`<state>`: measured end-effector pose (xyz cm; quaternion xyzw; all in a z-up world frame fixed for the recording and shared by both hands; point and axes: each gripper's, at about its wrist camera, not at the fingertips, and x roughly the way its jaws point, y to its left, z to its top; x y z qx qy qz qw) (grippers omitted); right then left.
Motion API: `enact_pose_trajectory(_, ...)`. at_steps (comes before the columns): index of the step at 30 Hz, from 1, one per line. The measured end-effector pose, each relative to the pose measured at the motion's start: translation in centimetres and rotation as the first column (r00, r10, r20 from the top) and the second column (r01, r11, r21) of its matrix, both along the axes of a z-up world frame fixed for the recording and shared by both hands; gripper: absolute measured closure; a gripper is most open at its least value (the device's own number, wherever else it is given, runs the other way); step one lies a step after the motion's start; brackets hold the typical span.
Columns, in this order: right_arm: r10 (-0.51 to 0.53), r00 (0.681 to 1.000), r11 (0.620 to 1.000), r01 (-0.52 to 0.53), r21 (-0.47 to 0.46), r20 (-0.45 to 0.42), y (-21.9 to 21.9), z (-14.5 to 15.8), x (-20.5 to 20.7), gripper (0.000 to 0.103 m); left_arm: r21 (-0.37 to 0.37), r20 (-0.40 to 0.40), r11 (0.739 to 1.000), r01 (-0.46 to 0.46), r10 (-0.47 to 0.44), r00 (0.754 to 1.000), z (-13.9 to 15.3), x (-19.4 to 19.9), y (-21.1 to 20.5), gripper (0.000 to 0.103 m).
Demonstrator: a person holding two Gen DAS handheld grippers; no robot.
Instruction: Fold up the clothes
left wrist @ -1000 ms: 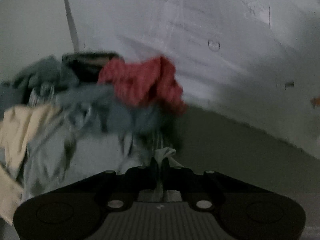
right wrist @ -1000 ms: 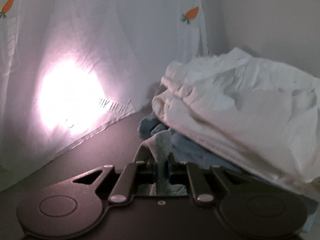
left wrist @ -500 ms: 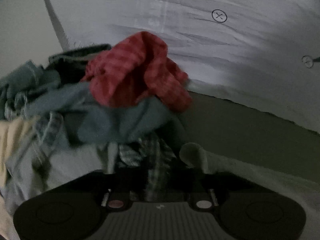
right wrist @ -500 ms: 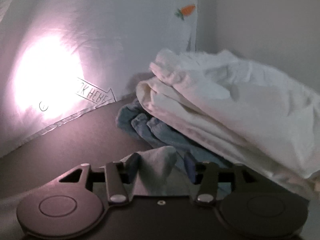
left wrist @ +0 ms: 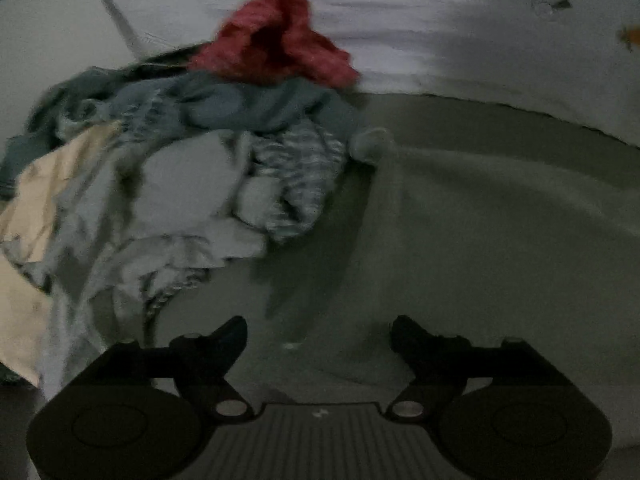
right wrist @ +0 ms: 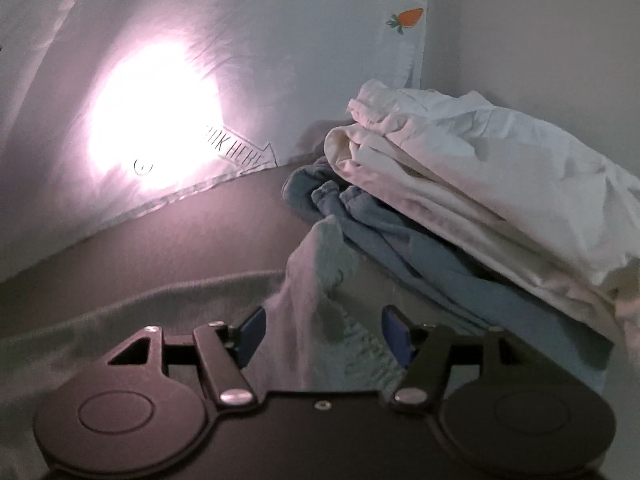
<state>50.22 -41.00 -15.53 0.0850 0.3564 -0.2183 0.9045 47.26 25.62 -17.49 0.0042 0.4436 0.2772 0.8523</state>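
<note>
Both tools, clamped before, are opening off the pale garment (right wrist: 316, 280).

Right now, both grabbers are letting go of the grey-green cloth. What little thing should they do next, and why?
Probably draw both grippers back a little. The left gripper has its jaws opening with only flat grey-green cloth beneath. The right gripper is opening too, but a raised fold of that cloth stands between its fingers, so it might snag.
</note>
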Motion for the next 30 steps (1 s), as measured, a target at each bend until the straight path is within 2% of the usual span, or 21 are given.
enact_pose_trajectory(2,0.005,1.000,1.000,-0.005,-0.007,0.004,0.1,0.4,-0.8,0.036,0.031,-0.001,0.998,-0.045,0.046,0.999,-0.3,-0.4,0.6,0.021)
enact_pose_trajectory(6,-0.002,1.000,1.000,0.001,0.014,0.027,-0.4,1.3,-3.0,0.031,0.003,0.013,0.991,-0.134,0.134,0.991,1.2,-1.8,2.1,0.022)
enact_pose_trajectory(8,-0.017,0.999,0.999,0.015,0.028,0.043,-0.7,1.7,-4.7,0.030,-0.003,0.050,0.992,-0.126,0.126,0.991,2.6,-3.0,1.8,0.022)
enact_pose_trajectory(12,-0.056,0.996,0.997,0.052,0.056,0.076,-1.8,2.4,-8.4,0.029,-0.115,0.126,0.987,-0.111,0.125,0.984,5.5,-6.9,0.0,0.022)
enact_pose_trajectory(14,-0.081,0.993,0.995,0.076,0.058,0.089,-2.5,2.5,-10.5,0.029,-0.204,0.142,0.974,-0.100,0.130,0.981,5.8,-9.0,-1.3,0.022)
enact_pose_trajectory(17,-0.137,0.985,0.988,0.128,0.081,0.108,-4.3,2.0,-14.1,0.029,-0.317,0.128,0.947,-0.053,0.098,0.987,5.2,-12.5,-4.6,0.022)
enact_pose_trajectory(20,-0.195,0.975,0.970,0.175,0.168,0.105,-6.5,0.7,-17.1,0.038,-0.381,0.077,0.925,-0.005,0.037,0.996,4.1,-15.4,-8.4,0.022)
enact_pose_trajectory(21,-0.205,0.974,0.963,0.182,0.198,0.101,-7.2,0.2,-17.9,0.042,-0.385,0.058,0.923,0.014,0.009,0.998,3.7,-16.1,-9.6,0.022)
enact_pose_trajectory(24,-0.224,0.969,0.942,0.189,0.278,0.100,-8.8,-1.1,-19.3,0.042,-0.398,0.002,0.915,0.072,-0.077,0.997,2.6,-18.3,-13.3,0.022)
enact_pose_trajectory(27,-0.243,0.966,0.923,0.201,0.328,0.092,-9.8,-2.4,-19.1,0.042,-0.343,-0.028,0.929,0.140,-0.159,0.987,2.1,-19.2,-15.8,0.017)
enact_pose_trajectory(29,-0.256,0.965,0.911,0.223,0.346,0.052,-10.1,-3.4,-18.5,0.043,-0.296,-0.047,0.937,0.184,-0.207,0.977,1.9,-19.4,-16.9,0.017)
enact_pose_trajectory(30,-0.266,0.964,0.908,0.241,0.343,0.026,-10.1,-3.7,-18.2,0.043,-0.309,-0.045,0.935,0.173,-0.196,0.980,1.9,-19.5,-16.7,0.017)
